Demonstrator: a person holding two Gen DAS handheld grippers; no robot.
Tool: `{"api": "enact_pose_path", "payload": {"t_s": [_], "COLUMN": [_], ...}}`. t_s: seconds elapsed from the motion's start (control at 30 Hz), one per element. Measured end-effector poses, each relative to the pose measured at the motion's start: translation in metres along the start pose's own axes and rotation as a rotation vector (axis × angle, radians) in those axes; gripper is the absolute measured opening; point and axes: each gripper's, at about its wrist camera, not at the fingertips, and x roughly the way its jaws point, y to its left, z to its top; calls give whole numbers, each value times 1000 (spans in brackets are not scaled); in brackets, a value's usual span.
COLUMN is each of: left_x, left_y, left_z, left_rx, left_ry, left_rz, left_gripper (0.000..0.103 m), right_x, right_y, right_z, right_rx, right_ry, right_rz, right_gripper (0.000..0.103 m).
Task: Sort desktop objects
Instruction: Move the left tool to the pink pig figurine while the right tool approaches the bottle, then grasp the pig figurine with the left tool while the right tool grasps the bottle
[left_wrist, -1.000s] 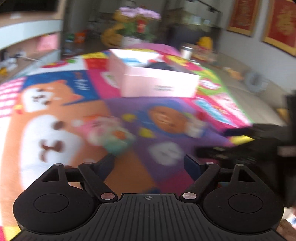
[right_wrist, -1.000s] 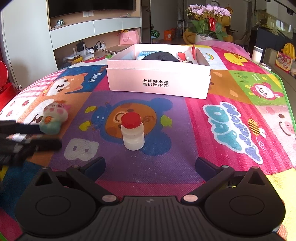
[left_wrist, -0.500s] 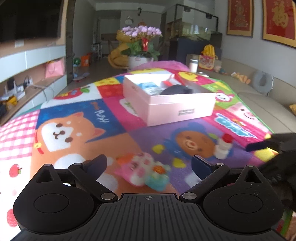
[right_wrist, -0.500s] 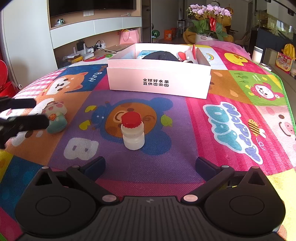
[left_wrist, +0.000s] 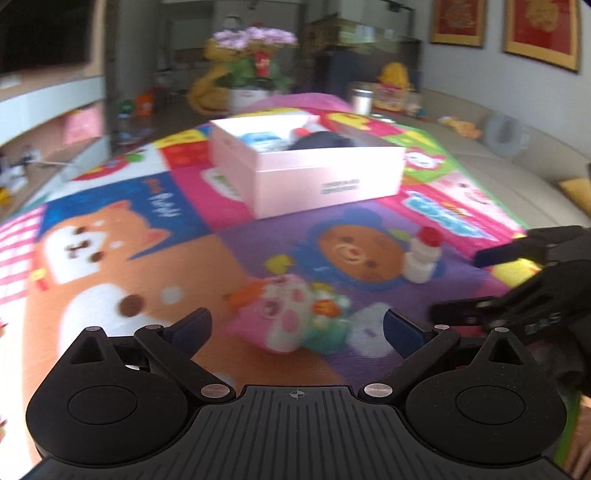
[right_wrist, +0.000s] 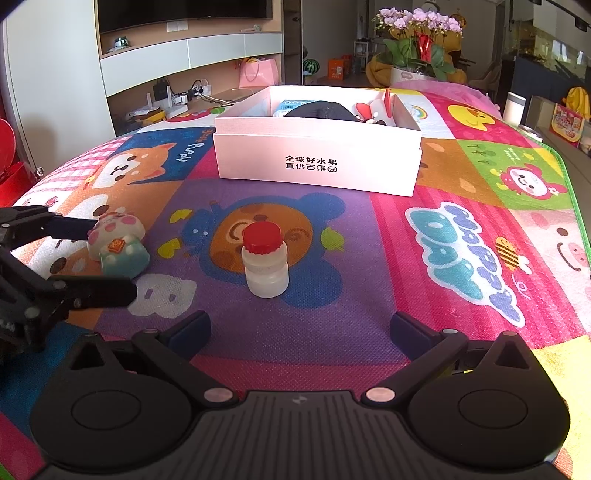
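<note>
A small pink, white and teal toy figure (left_wrist: 295, 314) lies on the colourful play mat (left_wrist: 110, 258), between the open fingers of my left gripper (left_wrist: 297, 326). It also shows in the right wrist view (right_wrist: 118, 245), with the left gripper (right_wrist: 107, 256) open around it. A small white bottle with a red cap (right_wrist: 264, 264) stands upright on the mat, ahead of my open, empty right gripper (right_wrist: 301, 328). It shows in the left wrist view too (left_wrist: 423, 256). A pink-white open box (right_wrist: 317, 155) with several items inside stands behind.
The right gripper (left_wrist: 517, 280) shows at the right edge of the left wrist view. A flower pot (right_wrist: 417, 48) stands beyond the mat's far edge. Wall shelves (right_wrist: 184, 74) are at the far left. The mat's right edge (right_wrist: 572, 206) drops off beside a sofa.
My left gripper has swung and moved forward so its open fingers now flank the toy figure. The right gripper and the bottle have not moved.
</note>
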Motion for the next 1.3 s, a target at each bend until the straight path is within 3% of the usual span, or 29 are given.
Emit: {"api": "enact_pose_path", "payload": {"t_s": [0.07, 0.17, 0.37, 0.43, 0.47, 0.93, 1.03, 1.13, 1.3], "left_x": [-4, -9, -11, -11, -11, 16, 16, 14, -2], "left_y": [2, 5, 10, 9, 9, -15, -19, -19, -28], "left_z": [-2, -5, -6, -6, -5, 10, 9, 9, 11], "left_rx": [-25, -48, -67, -66, -66, 67, 90, 79, 103], "left_ry": [-5, -13, -25, -28, -30, 26, 36, 47, 39], "left_rz": [28, 32, 28, 28, 29, 77, 90, 81, 32], "left_gripper": [102, 102, 102, 102, 102, 101, 93, 76, 74], "right_x": [-4, -11, -1, 1, 1, -18, -21, -27, -44], "right_y": [-3, 2, 17, 20, 19, 8, 8, 6, -2], "right_z": [1, 5, 20, 22, 22, 7, 4, 3, 3], "right_rx": [15, -12, -76, -87, -82, -51, -55, -59, -72], "right_ry": [-28, -115, -107, -98, -98, -83, -84, -93, -98], "right_rz": [32, 22, 25, 17, 18, 12, 14, 10, 1], "right_gripper": [103, 91, 47, 28, 25, 25, 25, 25, 25]}}
